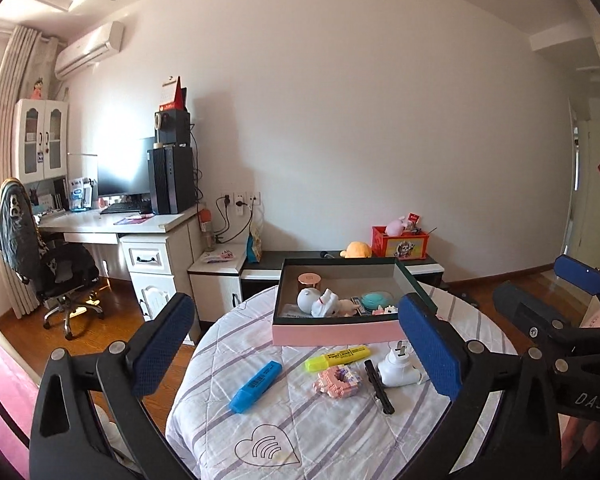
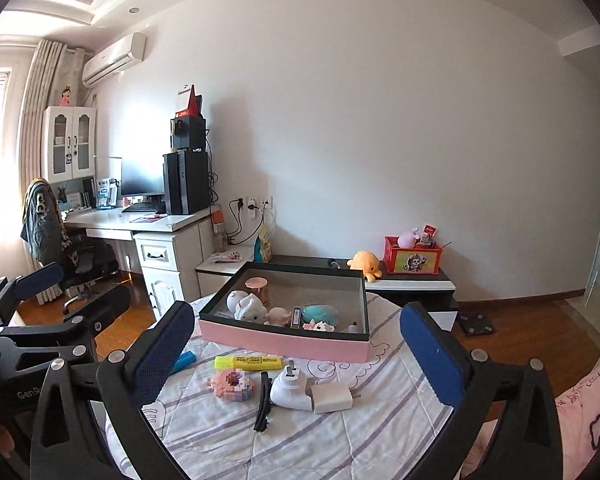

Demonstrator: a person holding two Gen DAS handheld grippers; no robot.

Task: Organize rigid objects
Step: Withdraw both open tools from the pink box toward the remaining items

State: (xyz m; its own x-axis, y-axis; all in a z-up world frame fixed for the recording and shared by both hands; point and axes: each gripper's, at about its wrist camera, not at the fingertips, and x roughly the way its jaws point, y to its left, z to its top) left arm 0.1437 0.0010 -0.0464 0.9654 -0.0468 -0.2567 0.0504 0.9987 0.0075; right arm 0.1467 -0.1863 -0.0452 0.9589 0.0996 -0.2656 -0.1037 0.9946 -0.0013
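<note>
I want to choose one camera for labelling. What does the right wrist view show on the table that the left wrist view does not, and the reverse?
Only the right wrist view shows the square white charger beside the white plug. Only the left wrist view shows the whole blue highlighter; in the right view a finger hides most of it. Both show the pink box, yellow highlighter, pink block toy, black clip, and both grippers open and empty.

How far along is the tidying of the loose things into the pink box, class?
Partly done. The pink box already holds several small toys, among them a white figure. Nothing is in hand: both the left tongs and the right tongs are open and empty. Left on the cloth: blue highlighter, yellow highlighter, pink brick donut, black clip, white plug.
</note>
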